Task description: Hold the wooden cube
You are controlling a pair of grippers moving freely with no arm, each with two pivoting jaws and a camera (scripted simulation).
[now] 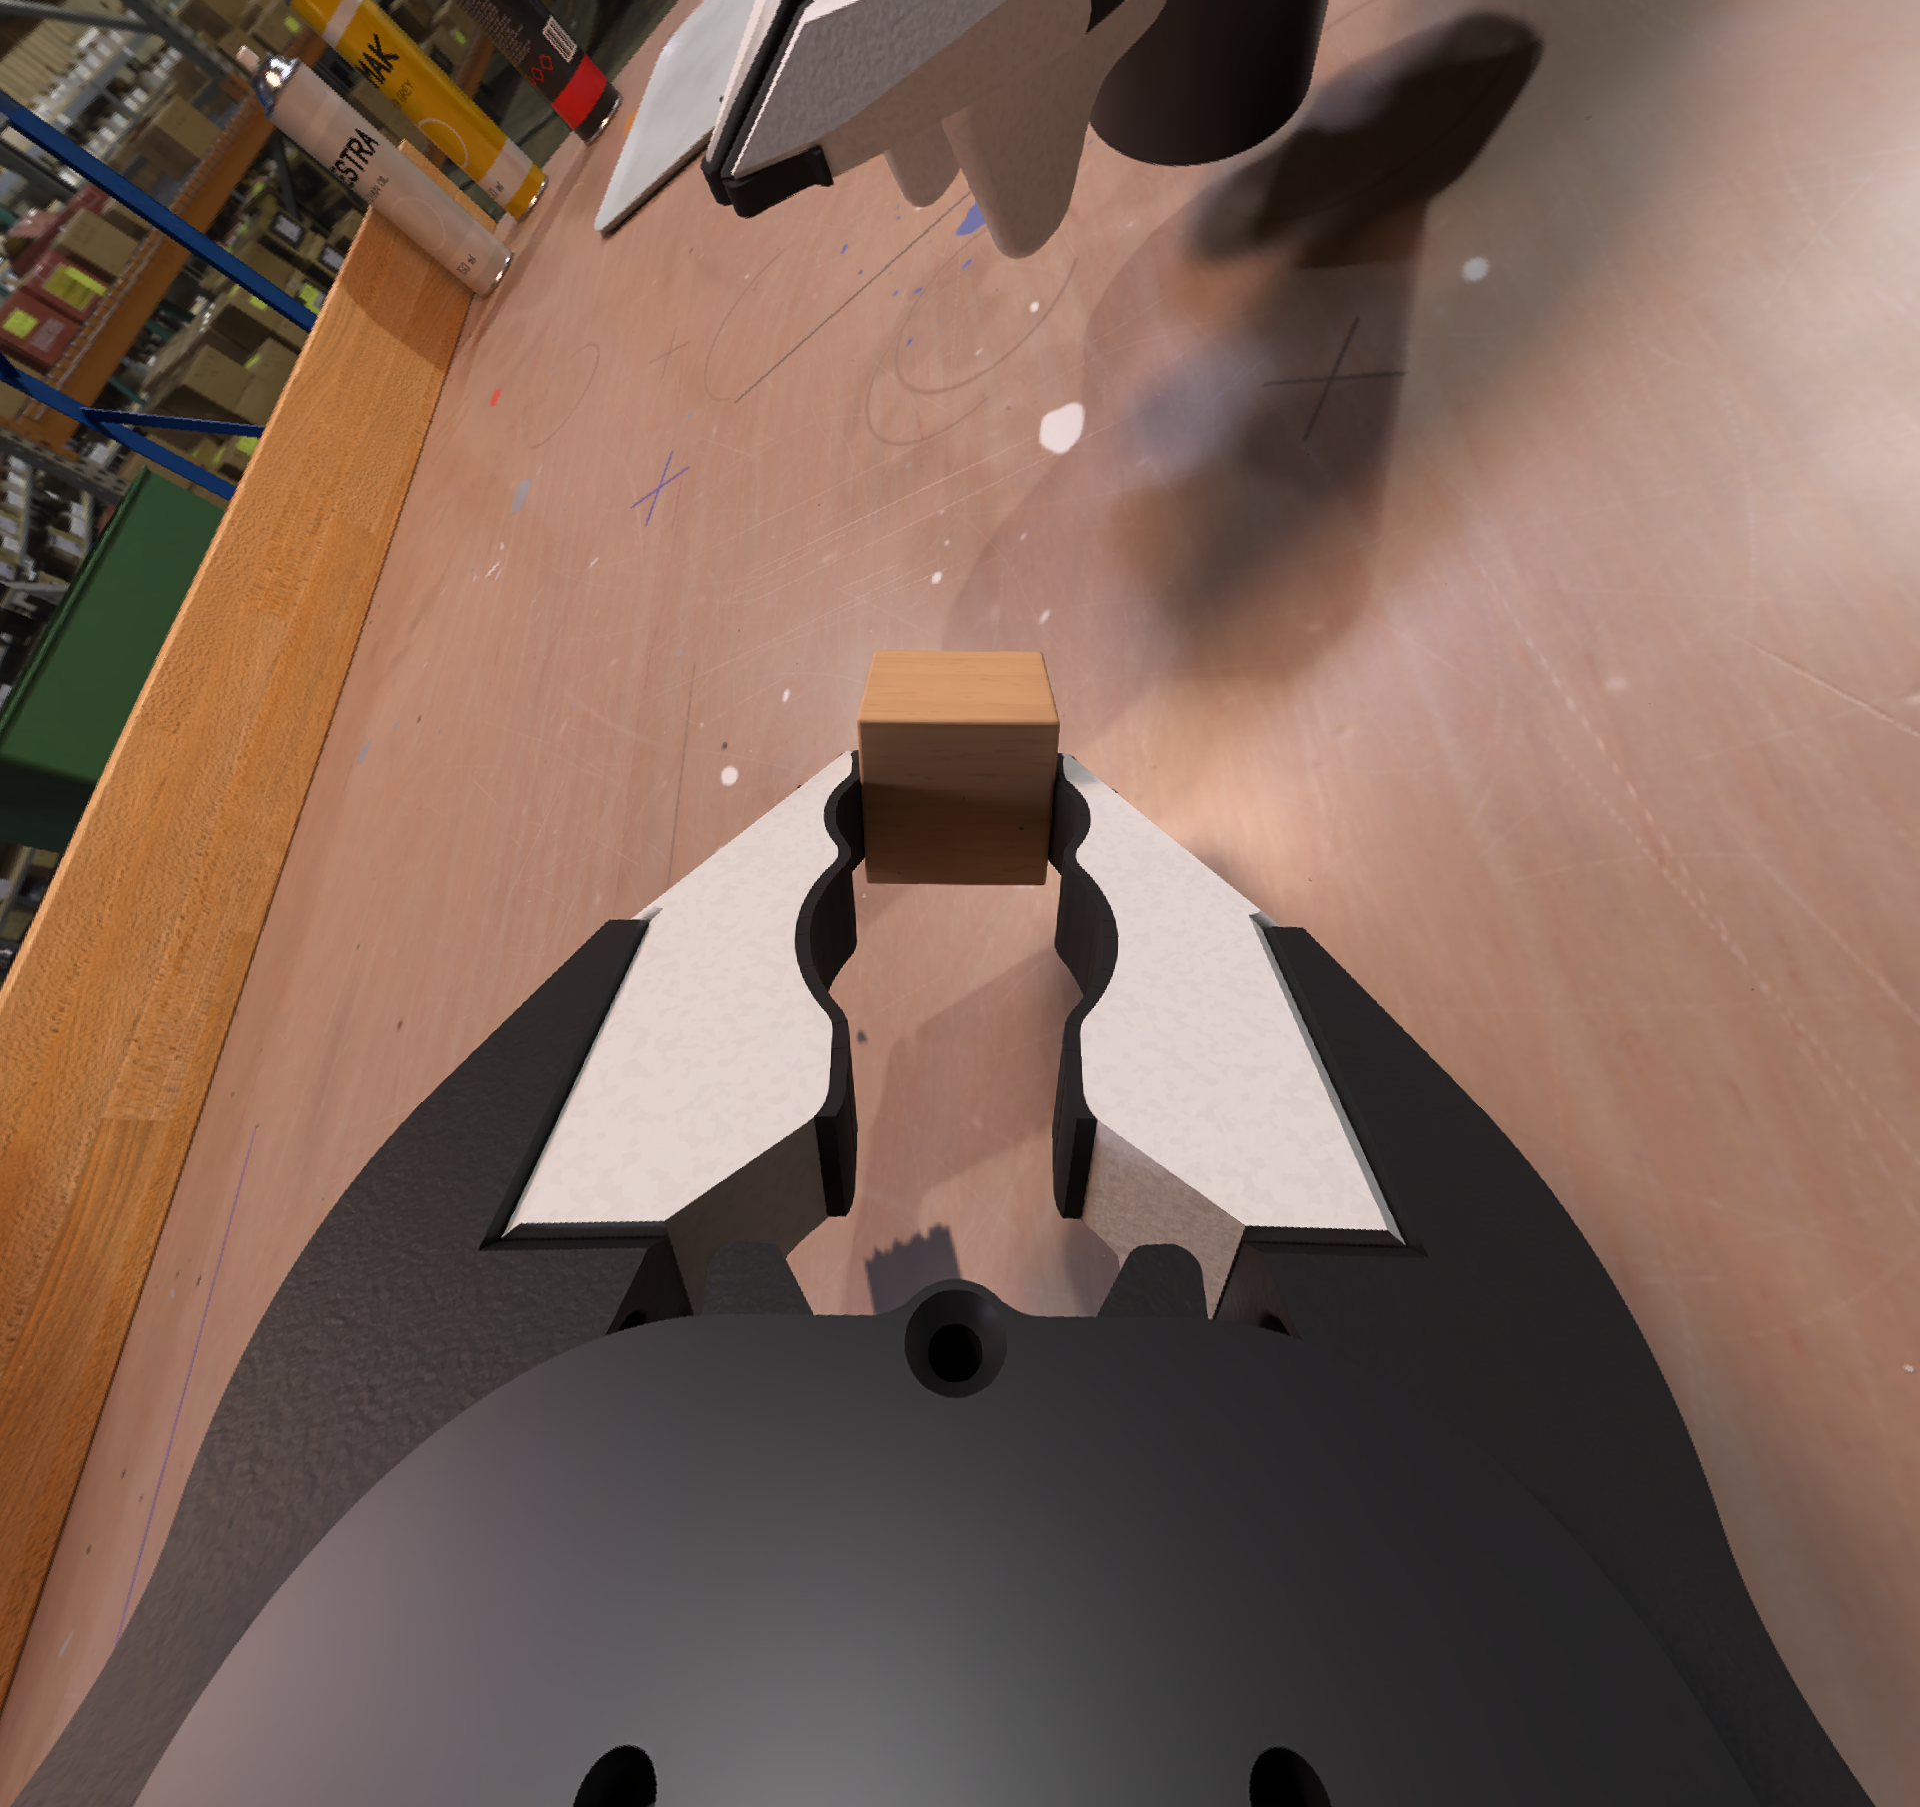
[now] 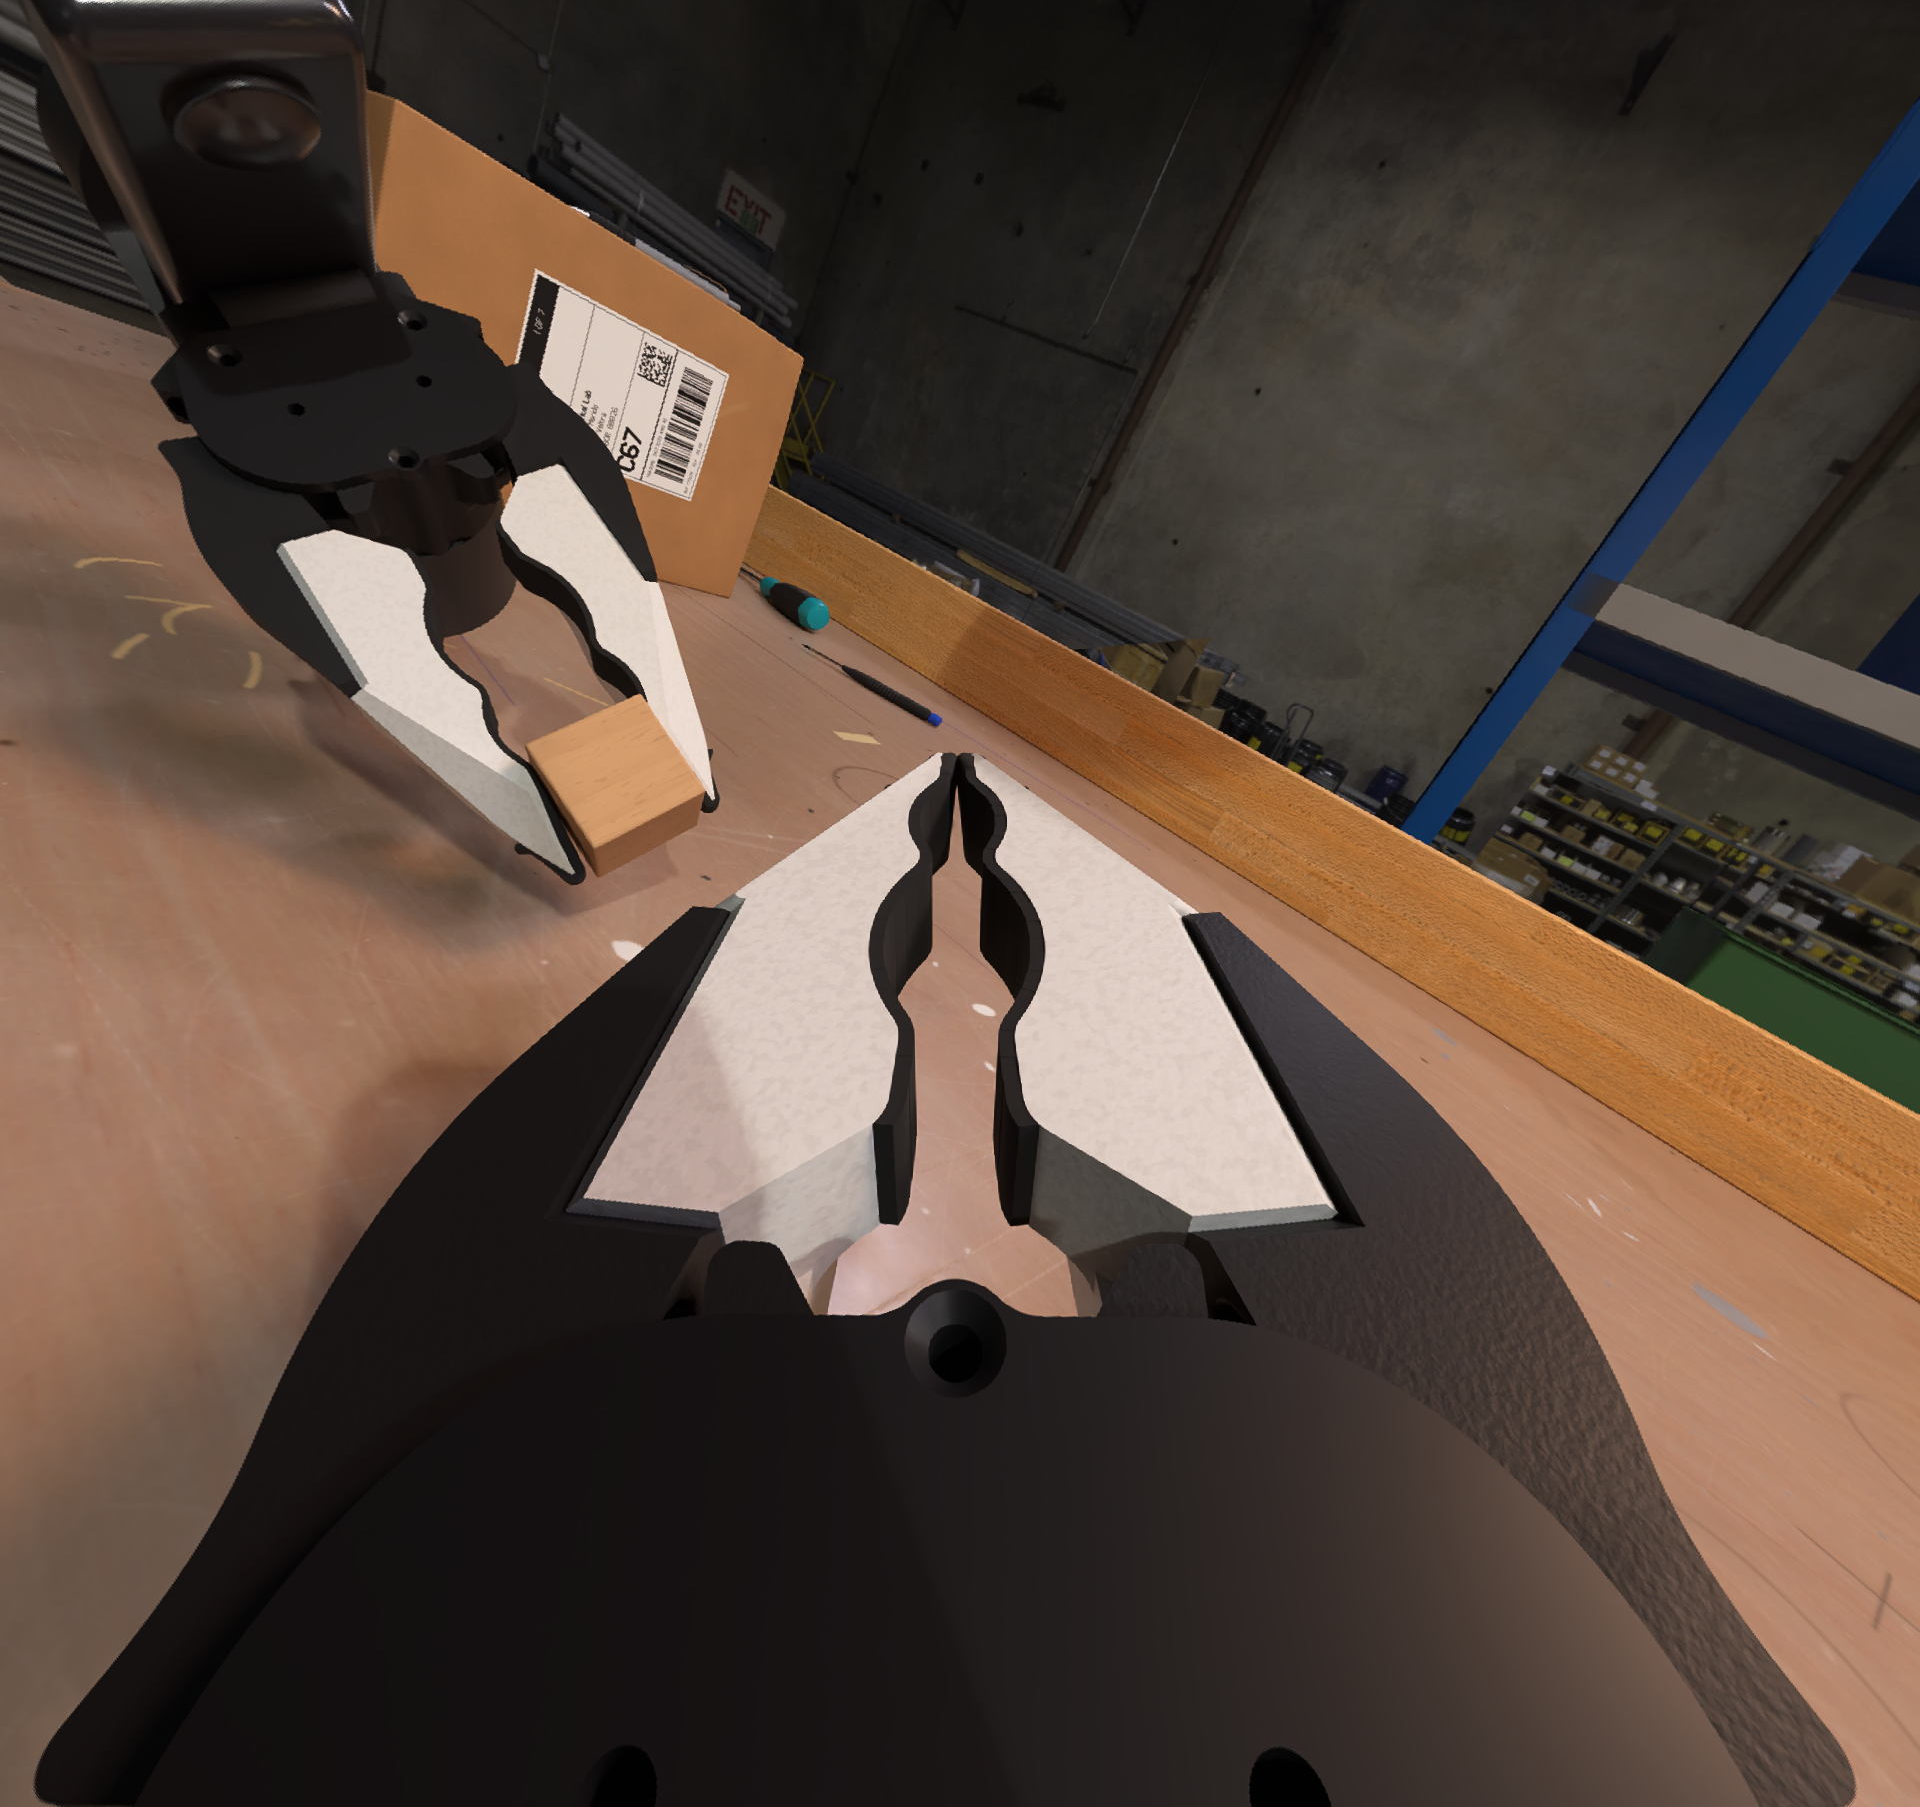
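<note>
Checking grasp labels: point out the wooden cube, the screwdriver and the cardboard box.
wooden cube (image 1: 954,786), left wrist view, near face.
screwdriver (image 2: 798,603), right wrist view, teal-and-black handle.
cardboard box (image 2: 457,230), right wrist view, bare brown side.

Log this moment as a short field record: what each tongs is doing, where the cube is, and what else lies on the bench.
left tongs: shut on the wooden cube, tips pinching two opposite faces
cube height: looks lifted off the bench, judging by the right wrist view
right tongs: shut, empty, beside the cube
bench edge: raised wooden rail
other items: cardboard box, screwdriver, pen, three spray cans
</note>
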